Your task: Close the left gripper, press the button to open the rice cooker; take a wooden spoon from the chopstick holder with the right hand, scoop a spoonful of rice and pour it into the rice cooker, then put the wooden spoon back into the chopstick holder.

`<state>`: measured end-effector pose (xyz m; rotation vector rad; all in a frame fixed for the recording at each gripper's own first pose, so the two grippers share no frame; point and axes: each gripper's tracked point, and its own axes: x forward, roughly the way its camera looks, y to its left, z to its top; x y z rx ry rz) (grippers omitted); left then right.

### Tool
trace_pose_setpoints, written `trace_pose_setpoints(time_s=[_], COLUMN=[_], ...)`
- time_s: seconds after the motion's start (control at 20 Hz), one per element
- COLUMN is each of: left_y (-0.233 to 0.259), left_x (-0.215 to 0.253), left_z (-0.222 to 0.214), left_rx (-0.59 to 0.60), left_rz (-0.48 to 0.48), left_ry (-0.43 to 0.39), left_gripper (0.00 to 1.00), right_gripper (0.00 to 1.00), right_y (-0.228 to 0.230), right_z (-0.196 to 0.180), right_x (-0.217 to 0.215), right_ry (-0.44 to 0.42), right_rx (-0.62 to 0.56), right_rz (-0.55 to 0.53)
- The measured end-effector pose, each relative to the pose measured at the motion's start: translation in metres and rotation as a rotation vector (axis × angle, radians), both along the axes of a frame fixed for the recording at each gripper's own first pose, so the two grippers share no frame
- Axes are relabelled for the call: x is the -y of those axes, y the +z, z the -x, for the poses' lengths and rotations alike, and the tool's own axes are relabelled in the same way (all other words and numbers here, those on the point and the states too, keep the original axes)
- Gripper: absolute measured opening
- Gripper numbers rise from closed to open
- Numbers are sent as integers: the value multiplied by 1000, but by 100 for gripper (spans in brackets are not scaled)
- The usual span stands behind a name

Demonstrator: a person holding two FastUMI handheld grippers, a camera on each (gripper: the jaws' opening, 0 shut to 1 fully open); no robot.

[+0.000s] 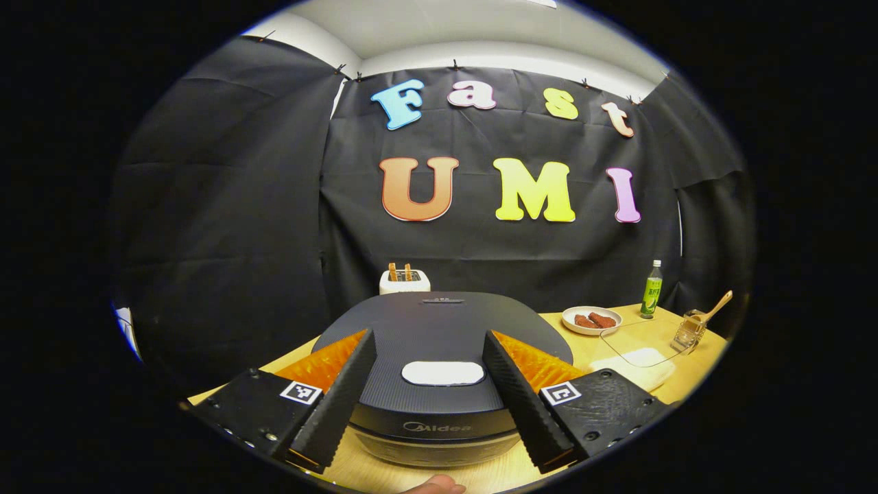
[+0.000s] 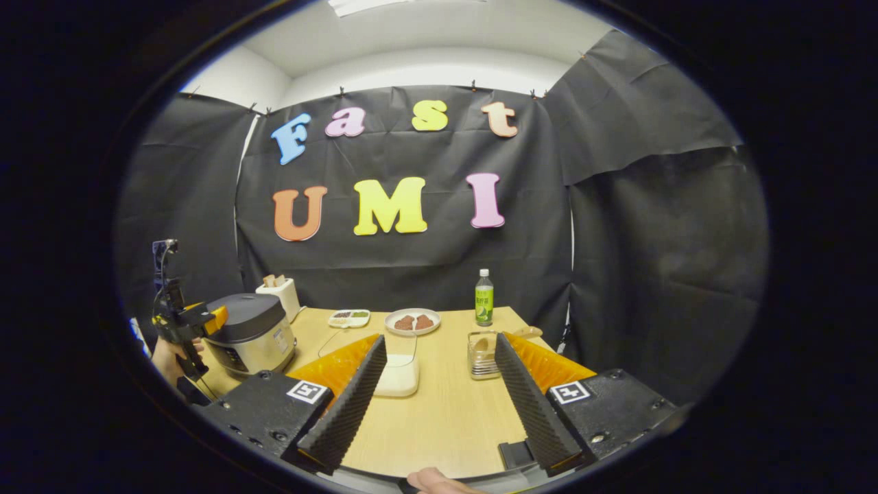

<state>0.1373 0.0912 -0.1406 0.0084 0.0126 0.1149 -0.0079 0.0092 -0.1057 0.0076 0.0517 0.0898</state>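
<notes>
Directly ahead of the left tool, a dark-lidded rice cooker sits shut on the wooden bench, its pale oblong button lying between the tool's two widely spread fingers, which grip nothing. Behind the cooker stands a white toaster. Off to the right are a plate of brown food, a green bottle and a clear chopstick holder with a wooden spoon leaning out of it; a clear container of rice lies nearer the cooker.

From the right gripper view, the right tool likewise hangs wide open and empty above the bench. Between its fingers sit the container of rice and, touching the edge of the right finger in the picture, the chopstick holder. The rice cooker stands at far left, the left tool held just in front of it by a hand. A small divided dish, the plate and the bottle line the back.
</notes>
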Motion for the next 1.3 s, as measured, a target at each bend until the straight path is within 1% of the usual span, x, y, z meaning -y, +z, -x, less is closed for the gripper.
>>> trace_pose_setpoints(time_s=[0.15, 0.25, 0.4, 0.65, 0.95, 1.1, 1.3], left_y=[1, 12, 46, 93, 111, 110, 103], left_x=[2, 7, 11, 34, 80, 96, 111], left_z=[1, 3, 16, 50, 93, 104, 112], left_rx=[-38, -48, -8, 7, 8, -4, -15], left_rz=[-12, -4, -11, -22, -47, -43, -24], left_ry=[14, 1, 6, 15, -20, -25, -41], left_gripper=[99, 96, 96, 96, 96, 98, 96], right_gripper=[100, 100, 100, 100, 100, 100, 100], right_y=[6, 9, 19, 38, 52, 56, 59], right_z=[-1, -3, -6, -8, -11, -15, -16], right_x=[0, -1, -2, 1, 4, 8, 18], right_ry=[-6, -6, -10, -25, -38, -45, -61], right_rx=[14, 17, 31, 56, 73, 72, 77], right_rz=[11, 17, 15, 18, 41, 47, 56])
